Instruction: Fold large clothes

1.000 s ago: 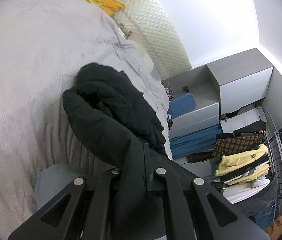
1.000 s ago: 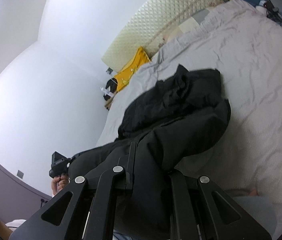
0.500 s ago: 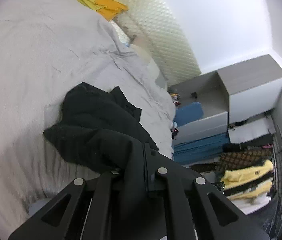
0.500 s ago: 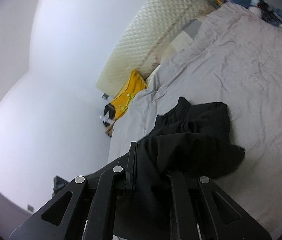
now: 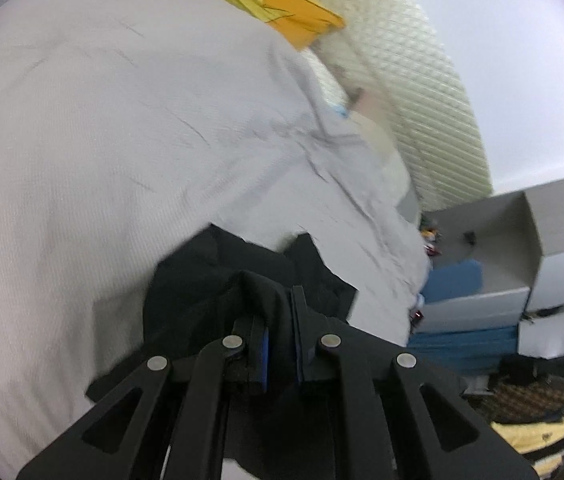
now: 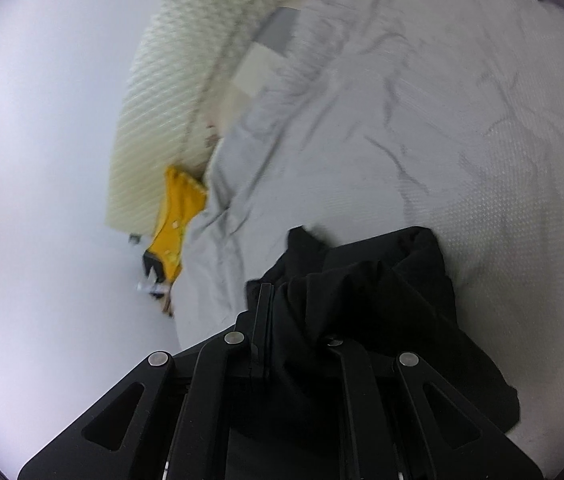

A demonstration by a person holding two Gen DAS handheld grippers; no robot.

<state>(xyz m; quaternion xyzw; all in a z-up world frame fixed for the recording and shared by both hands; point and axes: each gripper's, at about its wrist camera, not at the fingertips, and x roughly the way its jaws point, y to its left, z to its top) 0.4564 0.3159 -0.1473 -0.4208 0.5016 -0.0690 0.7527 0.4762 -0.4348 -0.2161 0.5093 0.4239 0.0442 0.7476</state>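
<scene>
A large black garment (image 5: 201, 292) hangs bunched from both grippers above a bed with a grey sheet (image 5: 93, 128). My left gripper (image 5: 279, 320) is shut on a fold of the black cloth, which drapes over its fingers. My right gripper (image 6: 294, 320) is shut on another part of the same garment (image 6: 382, 292), which covers its right finger and hangs down to the right. The rest of the garment below the grippers is hidden.
A yellow pillow (image 5: 269, 4) lies at the head of the bed by a quilted cream headboard (image 5: 414, 80). It also shows in the right wrist view (image 6: 177, 216). Grey shelves with blue boxes (image 5: 482, 280) and a clothes rack (image 5: 534, 420) stand right of the bed.
Both grippers have risen and pulled the black garment up off the sheet. Less of it lies spread on the bed and it now hangs bunched close under the fingers.
</scene>
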